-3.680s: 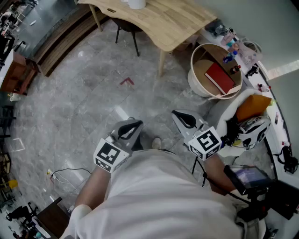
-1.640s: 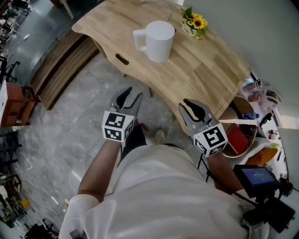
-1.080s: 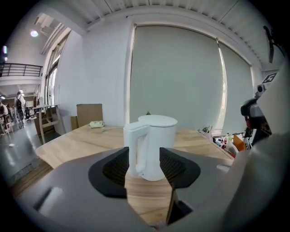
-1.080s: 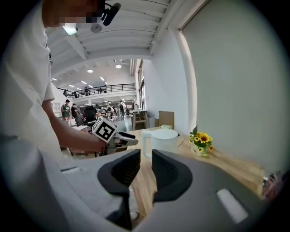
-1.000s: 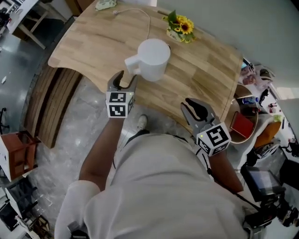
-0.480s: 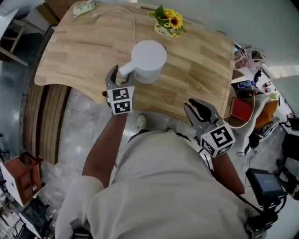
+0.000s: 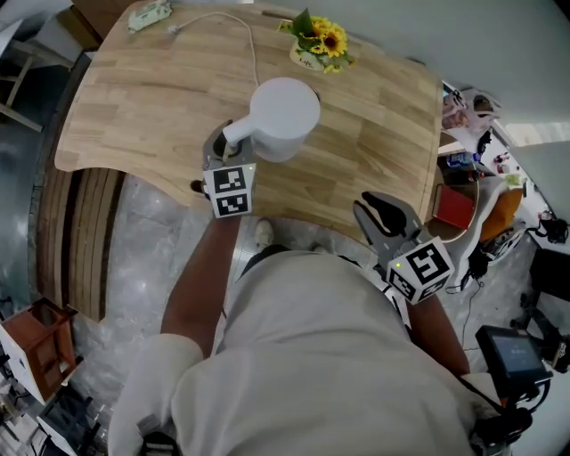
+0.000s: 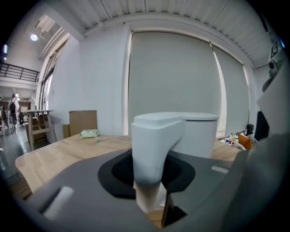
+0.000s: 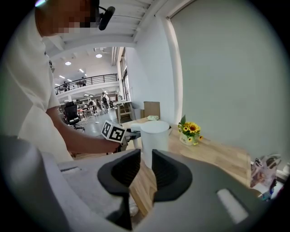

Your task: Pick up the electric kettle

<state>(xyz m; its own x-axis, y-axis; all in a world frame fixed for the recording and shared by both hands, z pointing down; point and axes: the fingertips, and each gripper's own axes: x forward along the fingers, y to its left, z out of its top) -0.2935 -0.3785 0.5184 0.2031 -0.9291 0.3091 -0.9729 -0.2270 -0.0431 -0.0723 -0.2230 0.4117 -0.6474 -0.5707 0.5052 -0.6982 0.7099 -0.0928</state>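
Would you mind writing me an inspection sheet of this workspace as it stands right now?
Surface: light wooden table.
Job's things: white electric kettle upright on the table, its handle towards the person.
Clutter: pot of sunflowers near the far edge; pale green object at the far left corner.
Grippers: left gripper has its jaws on either side of the handle, seemingly gripping it; right gripper is by the table's near edge, jaws a narrow gap apart, empty.
Cables: white cable runs from the green object towards the kettle.
Surroundings: grey floor; wooden slats on the left; red flat object on the right.
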